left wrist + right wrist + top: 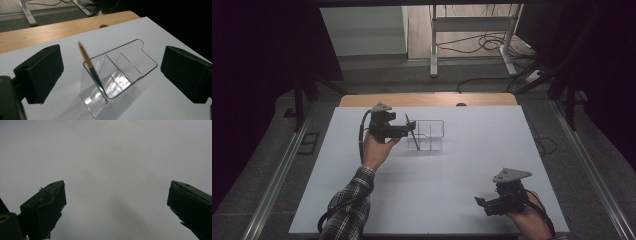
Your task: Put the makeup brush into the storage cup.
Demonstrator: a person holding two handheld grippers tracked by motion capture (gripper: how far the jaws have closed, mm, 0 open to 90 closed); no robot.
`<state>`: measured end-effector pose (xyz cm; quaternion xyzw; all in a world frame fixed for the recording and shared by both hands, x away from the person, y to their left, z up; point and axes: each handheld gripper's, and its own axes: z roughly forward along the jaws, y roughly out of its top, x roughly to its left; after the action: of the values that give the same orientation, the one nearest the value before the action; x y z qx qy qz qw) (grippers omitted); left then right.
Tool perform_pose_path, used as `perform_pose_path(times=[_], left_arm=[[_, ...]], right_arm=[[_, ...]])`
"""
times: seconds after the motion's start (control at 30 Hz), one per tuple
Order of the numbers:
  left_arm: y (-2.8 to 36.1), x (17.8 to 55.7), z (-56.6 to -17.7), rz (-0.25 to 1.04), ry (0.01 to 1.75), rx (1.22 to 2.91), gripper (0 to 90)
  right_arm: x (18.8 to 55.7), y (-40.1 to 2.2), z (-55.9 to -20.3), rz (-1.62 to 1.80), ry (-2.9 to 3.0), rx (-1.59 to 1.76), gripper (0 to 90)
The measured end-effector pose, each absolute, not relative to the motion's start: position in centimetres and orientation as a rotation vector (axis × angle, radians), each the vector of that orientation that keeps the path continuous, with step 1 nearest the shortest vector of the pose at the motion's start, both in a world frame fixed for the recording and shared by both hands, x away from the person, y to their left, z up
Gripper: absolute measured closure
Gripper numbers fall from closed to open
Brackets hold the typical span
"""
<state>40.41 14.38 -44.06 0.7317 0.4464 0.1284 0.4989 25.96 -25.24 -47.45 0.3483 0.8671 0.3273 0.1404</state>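
Note:
A clear plastic holder (430, 135) (130, 67) with several compartments stands on the white table, left of centre and towards the back. A thin pen-like stick (411, 131) (87, 58), orange above and dark below, leans in its nearest compartment with its top tilted out towards my left gripper. My left gripper (408, 127) (112, 65) is just left of the holder, its jaws wide apart and touching neither stick nor holder. My right gripper (481, 204) (116, 195) rests near the front right of the table, open, with only bare table between its jaws.
The white sheet (437, 190) covers the table, and a strip of wooden tabletop (427, 100) shows at the far edge. Behind the table a white metal frame (472, 30) stands on the floor among loose cables. Dark curtains close in both sides.

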Motion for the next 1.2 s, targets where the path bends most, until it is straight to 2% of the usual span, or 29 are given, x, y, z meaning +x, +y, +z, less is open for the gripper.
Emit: perform_pose_path(times=[1.2], left_arm=[[17.1, 37.8, -43.5, 0.344, 1.024, 1.845, 3.1]], right_arm=[[26.0, -25.3, -47.5, 0.954, 2.494, 1.011, 2.3]])
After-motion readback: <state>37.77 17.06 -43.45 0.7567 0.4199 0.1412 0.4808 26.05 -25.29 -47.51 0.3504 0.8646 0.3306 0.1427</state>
